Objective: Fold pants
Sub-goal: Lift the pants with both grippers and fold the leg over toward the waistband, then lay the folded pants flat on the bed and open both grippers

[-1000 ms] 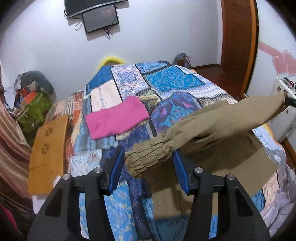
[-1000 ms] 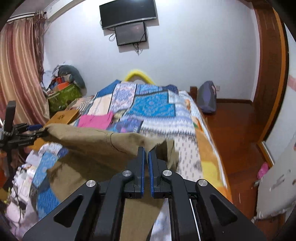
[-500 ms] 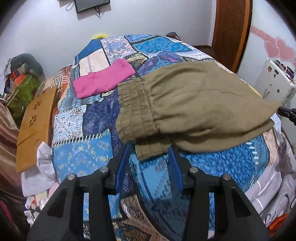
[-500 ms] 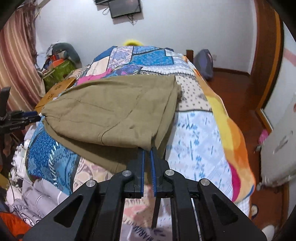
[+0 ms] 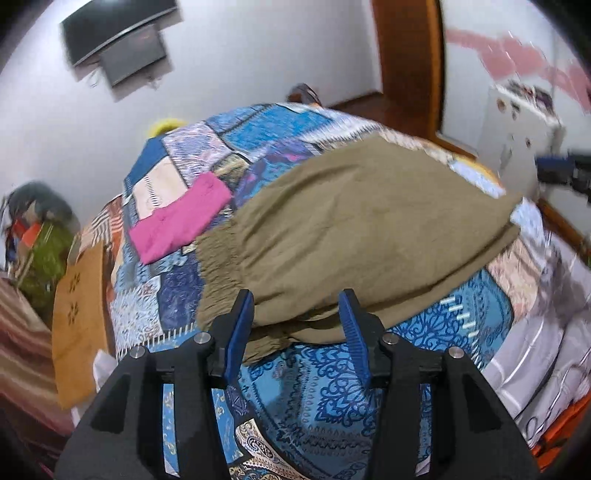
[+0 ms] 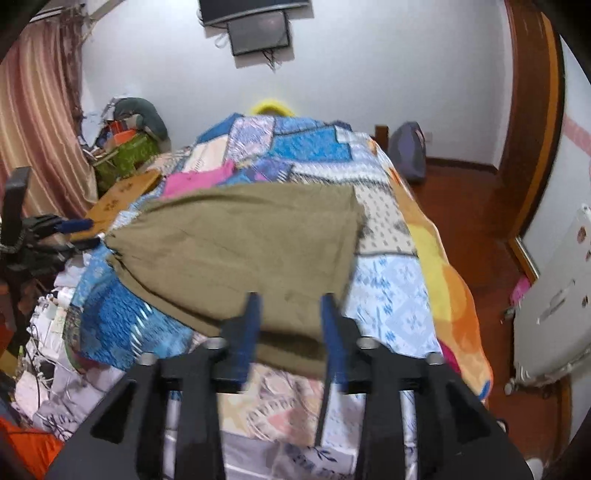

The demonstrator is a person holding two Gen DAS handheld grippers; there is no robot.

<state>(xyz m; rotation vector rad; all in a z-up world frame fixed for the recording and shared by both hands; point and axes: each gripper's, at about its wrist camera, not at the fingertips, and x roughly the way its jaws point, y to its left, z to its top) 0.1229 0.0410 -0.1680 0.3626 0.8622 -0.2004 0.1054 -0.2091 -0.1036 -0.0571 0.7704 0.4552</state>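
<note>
The room has white walls (image 6: 369, 74). A black TV (image 6: 255, 9) hangs high on the far wall, with a smaller dark screen (image 6: 258, 35) just under it. A big bed (image 6: 388, 288) fills the middle, covered with a patchwork blanket (image 6: 306, 147) in blue, white and orange. Striped pink curtains (image 6: 33, 110) hang on the left. Near them is a messy pile of bags and clothes (image 6: 125, 144). The floor (image 6: 461, 192) is shiny brown wood. A brown wooden door frame (image 6: 535, 110) stands on the right. A dark backpack (image 6: 408, 151) leans on the far wall.
</note>
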